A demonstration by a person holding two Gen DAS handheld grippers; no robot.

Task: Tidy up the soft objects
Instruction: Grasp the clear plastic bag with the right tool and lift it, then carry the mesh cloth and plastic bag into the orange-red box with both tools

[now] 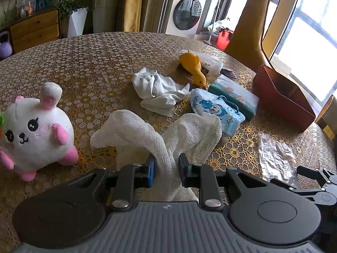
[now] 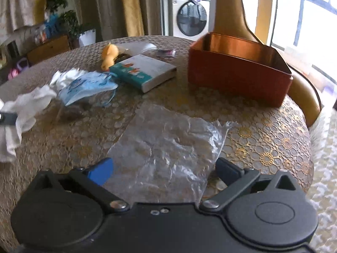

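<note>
On the table (image 2: 273, 126), the orange box (image 2: 238, 71) stands open.

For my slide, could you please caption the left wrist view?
Left gripper shut on gauze cloth, plush toy beside it on the table.

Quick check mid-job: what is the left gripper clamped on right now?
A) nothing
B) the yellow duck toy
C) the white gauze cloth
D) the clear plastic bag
C: in the left wrist view the left gripper has its jaws closed on the bunched white gauze cloth, which rises between them.
</note>
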